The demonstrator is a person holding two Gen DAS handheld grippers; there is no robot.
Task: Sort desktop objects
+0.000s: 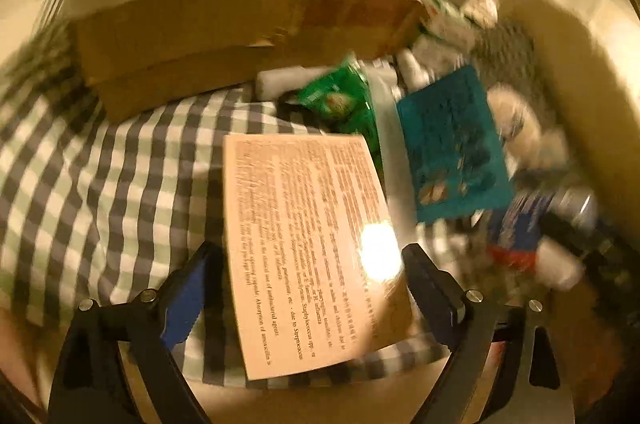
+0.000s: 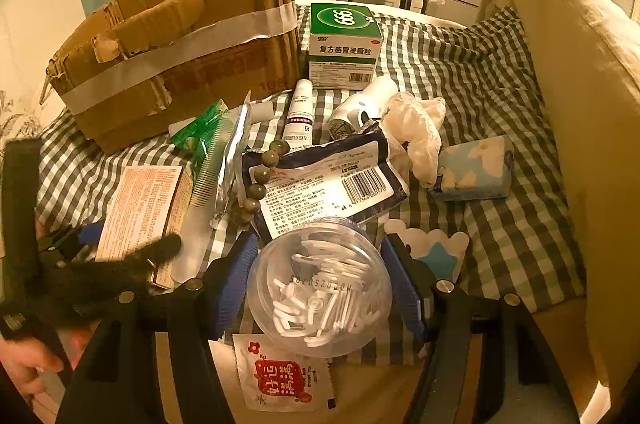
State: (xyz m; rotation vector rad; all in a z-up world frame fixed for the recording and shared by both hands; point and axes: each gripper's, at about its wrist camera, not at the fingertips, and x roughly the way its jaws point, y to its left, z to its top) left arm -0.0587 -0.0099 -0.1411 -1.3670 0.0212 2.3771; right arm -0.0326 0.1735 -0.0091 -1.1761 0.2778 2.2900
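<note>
The right claw [image 2: 320,288] is gripping a clear round plastic jar [image 2: 320,288] of small white picks, its blue pads pressing on the jar's sides at 9 and 3 o'clock. The jar is looking light but smooth and rigid, so I judge it is likely to slip or spin if squeezed anywhere but across its widest part; the thin wall may flex under a hard pinch.

The left claw [image 1: 308,288] is standing wide open around a flat orange-pink medicine box [image 1: 304,244], one finger [image 1: 188,296] apart from the box's left edge, the other close by its right edge. The box is lying on the checked cloth [image 1: 100,184], and in the right wrist view it is sitting at 9 o'clock from the jar, just beside a pale comb [image 2: 208,160]. It is looking light, stiff along its edges and glossy on top, where a glare spot is showing. My judgement: it is best taken across its narrow width, on the long side edges, gently, since thin card is crushing easily.

The torn cardboard box [image 2: 180,52] is sitting at 11 o'clock, a likely place for sorted things. A foil sachet [image 2: 286,376] is lying at 6 o'clock below the jar.
</note>
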